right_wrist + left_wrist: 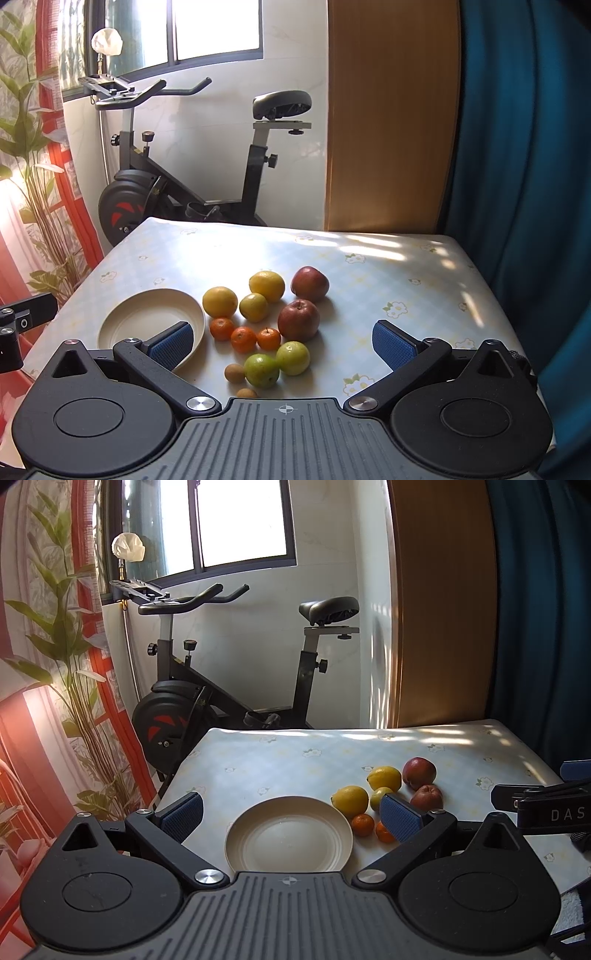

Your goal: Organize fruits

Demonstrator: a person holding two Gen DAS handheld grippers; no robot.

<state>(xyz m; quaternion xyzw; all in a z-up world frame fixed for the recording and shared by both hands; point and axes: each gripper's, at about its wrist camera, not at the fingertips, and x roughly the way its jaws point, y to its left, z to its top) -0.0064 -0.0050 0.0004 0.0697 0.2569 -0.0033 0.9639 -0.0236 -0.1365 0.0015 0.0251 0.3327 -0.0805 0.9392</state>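
While the round, cream plate [147,314] sat empty, glossy fruits [266,321] clustered beside it; left gripper [291,814] and right gripper [282,341] gaped wide, holding nothing.

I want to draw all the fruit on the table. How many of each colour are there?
Red apples: 2
Yellow: 3
Orange: 3
Green: 2
Small brown: 2
Total: 12
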